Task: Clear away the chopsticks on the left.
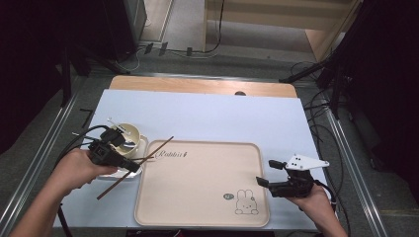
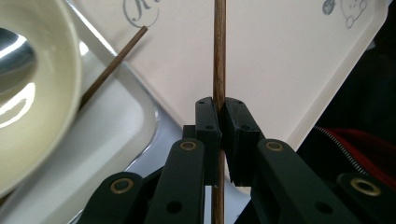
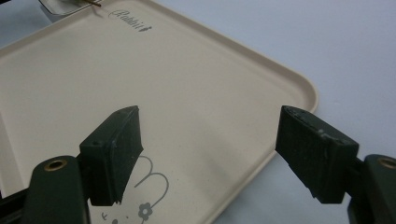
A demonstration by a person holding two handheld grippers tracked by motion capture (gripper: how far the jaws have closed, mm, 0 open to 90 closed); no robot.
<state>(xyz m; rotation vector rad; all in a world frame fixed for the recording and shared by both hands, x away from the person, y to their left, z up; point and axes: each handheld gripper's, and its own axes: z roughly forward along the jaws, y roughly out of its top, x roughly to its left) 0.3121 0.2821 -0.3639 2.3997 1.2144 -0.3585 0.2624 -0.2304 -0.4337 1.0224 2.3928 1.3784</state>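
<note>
Chopstick of thin dark wood (image 2: 219,56) stands pinched between the left claw's (image 2: 219,109) jaws; right claw (image 3: 224,154) spread above beige rectangular plastic tray (image 3: 289,88).

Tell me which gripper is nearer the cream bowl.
Left. The left gripper, shut on a chopstick, sits right beside the cream bowl at the tray's left edge. The right gripper, open, hovers at the tray's right edge, far across from the bowl.

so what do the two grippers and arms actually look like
Both grippers are black, with two blocky jaws on linked arms and brass-coloured pivot pins. The right gripper carries a grey three-cornered plate with dark dots. The left gripper trails black cables. The forearms are bare, with no sleeves showing.
</note>
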